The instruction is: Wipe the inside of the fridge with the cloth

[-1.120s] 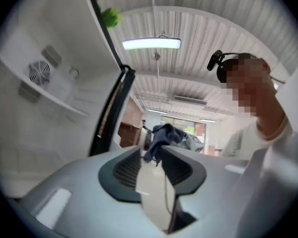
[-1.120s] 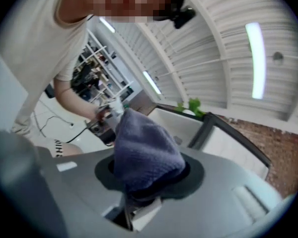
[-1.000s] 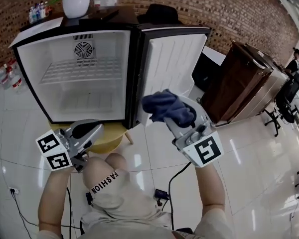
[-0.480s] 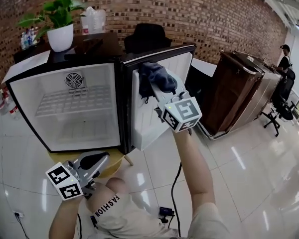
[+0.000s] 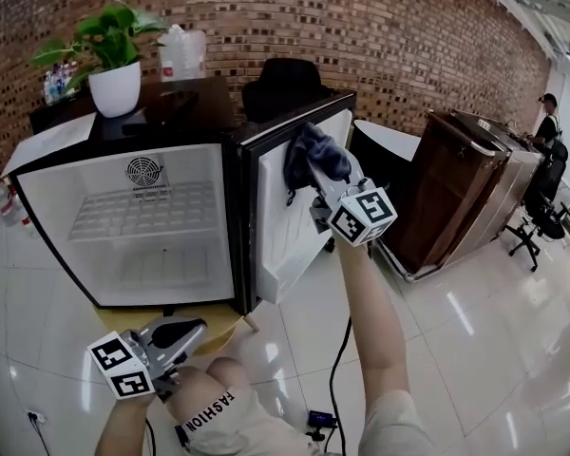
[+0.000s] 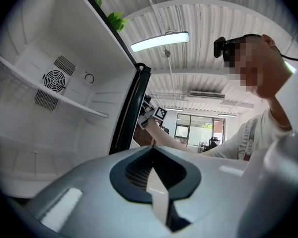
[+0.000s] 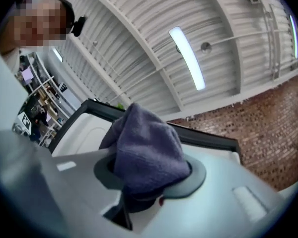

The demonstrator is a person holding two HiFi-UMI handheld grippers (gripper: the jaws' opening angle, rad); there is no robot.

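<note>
at fridge door [image 5: 287,231], right gripper [image 5: 321,180], jaws just widening, pinches cloth [image 7: 146,152]; left gripper [image 6: 153,170], per its own view, jaws closed, empty.

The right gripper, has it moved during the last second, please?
Yes: the right gripper rose along the fridge door, from its lower end to its top, clamping the cloth.

**Three cameras, one fridge**

The head view looks steeply down on the open fridge [image 5: 133,226]. The left gripper view looks into it from close by. The right gripper view, near the door [image 7: 79,128], faces the ceiling [image 7: 139,33].
</note>
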